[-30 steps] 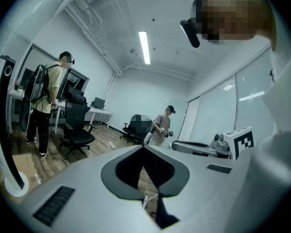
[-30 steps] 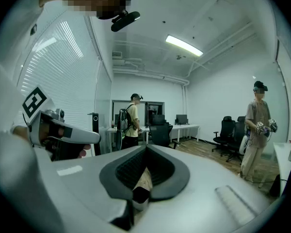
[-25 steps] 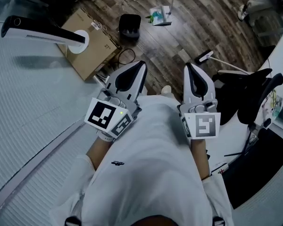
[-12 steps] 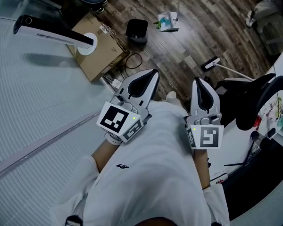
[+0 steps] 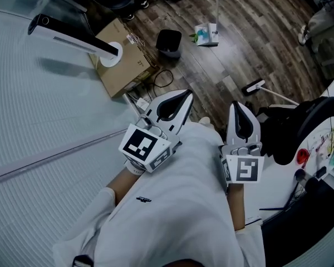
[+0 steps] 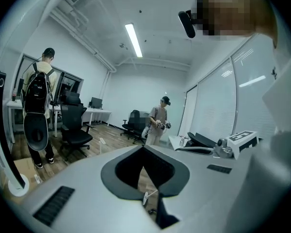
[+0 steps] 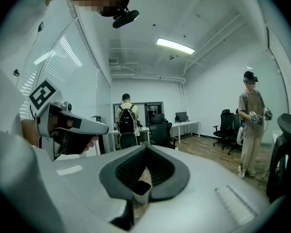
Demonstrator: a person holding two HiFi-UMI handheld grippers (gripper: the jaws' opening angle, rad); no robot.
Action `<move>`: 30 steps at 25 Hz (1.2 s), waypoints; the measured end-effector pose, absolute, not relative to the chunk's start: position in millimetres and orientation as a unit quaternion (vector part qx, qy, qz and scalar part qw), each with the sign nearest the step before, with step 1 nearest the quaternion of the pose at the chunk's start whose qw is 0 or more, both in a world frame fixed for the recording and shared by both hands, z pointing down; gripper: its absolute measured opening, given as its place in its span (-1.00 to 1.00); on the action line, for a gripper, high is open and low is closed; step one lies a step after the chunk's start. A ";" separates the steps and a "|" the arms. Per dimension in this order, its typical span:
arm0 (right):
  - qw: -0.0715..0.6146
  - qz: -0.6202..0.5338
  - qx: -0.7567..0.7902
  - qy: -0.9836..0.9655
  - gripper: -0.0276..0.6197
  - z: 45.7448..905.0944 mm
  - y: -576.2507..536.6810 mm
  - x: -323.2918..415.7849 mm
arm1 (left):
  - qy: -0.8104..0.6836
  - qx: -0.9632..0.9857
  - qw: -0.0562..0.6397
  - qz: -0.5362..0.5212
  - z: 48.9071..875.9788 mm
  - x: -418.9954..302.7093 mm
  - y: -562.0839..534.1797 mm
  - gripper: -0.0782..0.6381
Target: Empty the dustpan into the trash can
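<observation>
The left claw (image 5: 185,95) and right claw (image 5: 239,105) are closed, empty, well apart from the small black trash can (image 5: 168,42). The white long-handled dustpan (image 5: 205,33) just beside it looks untouched; every step is left.

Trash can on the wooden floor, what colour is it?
The trash can is black; the head view shows it best.

Dim, bluish head view, shadow beside a slim white column fan (image 5: 72,36), gripper views brighter under a long white ceiling strip light (image 6: 134,40), fisheye-bent edges, black corners, left gripper (image 6: 143,150) softly blurred.
</observation>
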State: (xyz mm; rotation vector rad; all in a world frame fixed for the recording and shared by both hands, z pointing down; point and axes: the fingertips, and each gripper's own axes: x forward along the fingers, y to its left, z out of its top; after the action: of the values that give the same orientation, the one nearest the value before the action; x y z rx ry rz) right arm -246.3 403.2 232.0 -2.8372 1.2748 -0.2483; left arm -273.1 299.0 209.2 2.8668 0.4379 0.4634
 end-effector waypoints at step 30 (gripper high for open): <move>-0.025 -0.105 -0.912 0.396 -0.92 215.9 165.4 50.3 | 0.161 0.956 0.190 0.158 231.9 20.2 56.3 -0.76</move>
State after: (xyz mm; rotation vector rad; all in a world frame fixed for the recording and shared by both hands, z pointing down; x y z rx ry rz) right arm 50.3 165.4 215.9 -2.9110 1.2628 -0.3366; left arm 20.2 56.3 231.9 2.6865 0.4525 0.4429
